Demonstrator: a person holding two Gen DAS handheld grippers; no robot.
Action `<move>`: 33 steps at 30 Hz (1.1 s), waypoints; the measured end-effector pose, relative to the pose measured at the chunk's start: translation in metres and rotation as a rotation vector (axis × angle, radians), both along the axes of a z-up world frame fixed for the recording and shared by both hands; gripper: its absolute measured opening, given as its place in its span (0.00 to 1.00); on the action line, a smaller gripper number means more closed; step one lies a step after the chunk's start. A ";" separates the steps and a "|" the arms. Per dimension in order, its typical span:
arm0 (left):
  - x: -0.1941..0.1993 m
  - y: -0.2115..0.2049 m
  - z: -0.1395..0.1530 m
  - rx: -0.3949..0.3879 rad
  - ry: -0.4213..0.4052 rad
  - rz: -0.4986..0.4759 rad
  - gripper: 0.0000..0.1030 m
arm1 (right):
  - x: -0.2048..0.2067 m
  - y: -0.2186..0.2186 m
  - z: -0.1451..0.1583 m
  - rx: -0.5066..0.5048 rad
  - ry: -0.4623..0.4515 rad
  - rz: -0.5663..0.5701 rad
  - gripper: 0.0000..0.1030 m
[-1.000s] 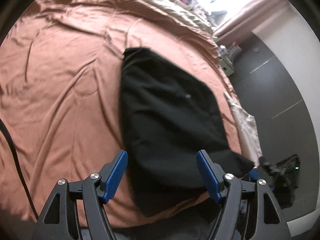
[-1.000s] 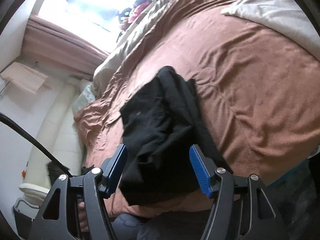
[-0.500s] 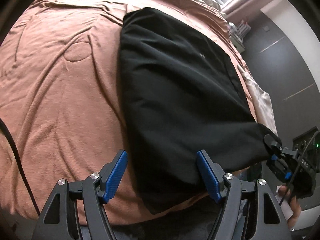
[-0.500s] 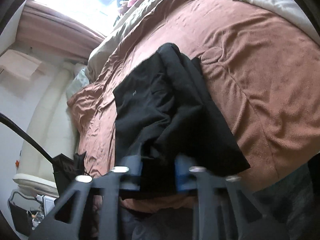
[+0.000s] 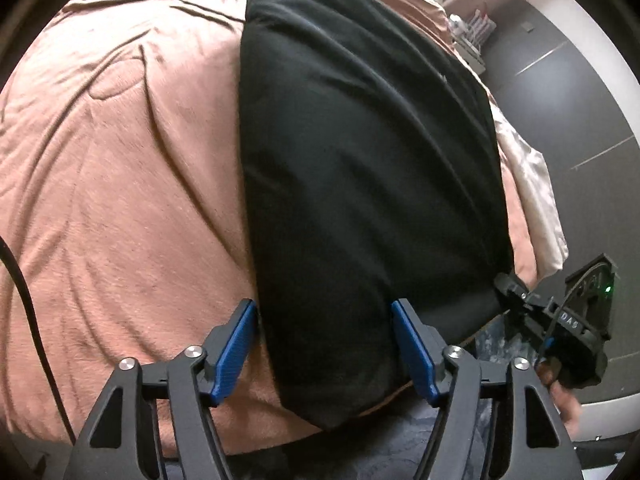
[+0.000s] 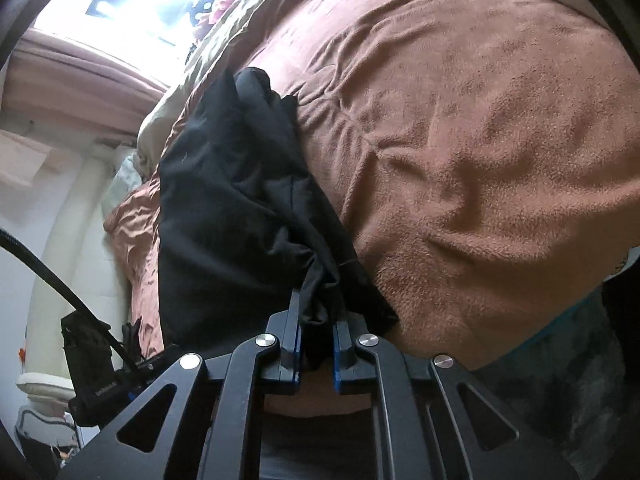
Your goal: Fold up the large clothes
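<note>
Left wrist view: the left hand-held gripper (image 5: 324, 344) stands wide open, its blue-padded fingers (image 5: 234, 346) spread to either side of the near end of a black garment (image 5: 360, 160) and closed on nothing. The garment lies lengthwise on a bed covered by a rust-brown blanket (image 5: 120, 180), running from the bed's near edge away toward its far end. The near corner of the garment hangs slightly over the blanket's edge, between the spread fingers. To the right of the garment, at its near right corner, the right hand-held gripper (image 5: 510, 286) meets the cloth, with a bare hand (image 5: 560, 392) behind its black body. A pale cream sheet (image 5: 532, 208) shows along the bed's right side beyond the garment, against a dark grey wall (image 5: 568, 92). A black cable (image 5: 28, 300) crosses the blanket left of the garment.

Right wrist view: the right hand-held gripper (image 6: 317, 332) is pinched nearly closed on a bunched fold of the black garment (image 6: 240, 208), cloth gathered and rising between the two pads. From that pinch the garment stretches away over the brown blanket (image 6: 480, 140), rumpled, with a raised ridge along its right side. Left of the garment, near the bed's edge, part of the left hand-held gripper's black body (image 6: 96, 364) and its cable (image 6: 60, 280) appear. A bright window (image 6: 132, 4) lies beyond the garment's far end.
</note>
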State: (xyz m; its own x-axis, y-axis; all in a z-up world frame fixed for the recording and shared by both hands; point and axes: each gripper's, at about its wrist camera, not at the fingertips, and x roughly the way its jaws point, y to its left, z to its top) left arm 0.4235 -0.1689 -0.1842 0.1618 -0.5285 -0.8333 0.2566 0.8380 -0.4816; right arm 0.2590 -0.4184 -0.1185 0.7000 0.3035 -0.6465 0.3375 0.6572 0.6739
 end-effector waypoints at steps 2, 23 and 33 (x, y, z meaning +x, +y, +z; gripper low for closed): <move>0.001 -0.001 0.001 0.001 -0.001 -0.001 0.66 | 0.001 0.002 0.005 -0.015 0.008 0.004 0.07; 0.085 0.012 0.027 -0.040 -0.050 0.086 0.66 | 0.098 -0.015 0.099 -0.264 -0.027 0.227 0.73; 0.132 -0.005 0.020 -0.046 -0.058 0.096 0.66 | 0.208 -0.025 0.085 -0.268 0.082 0.310 0.73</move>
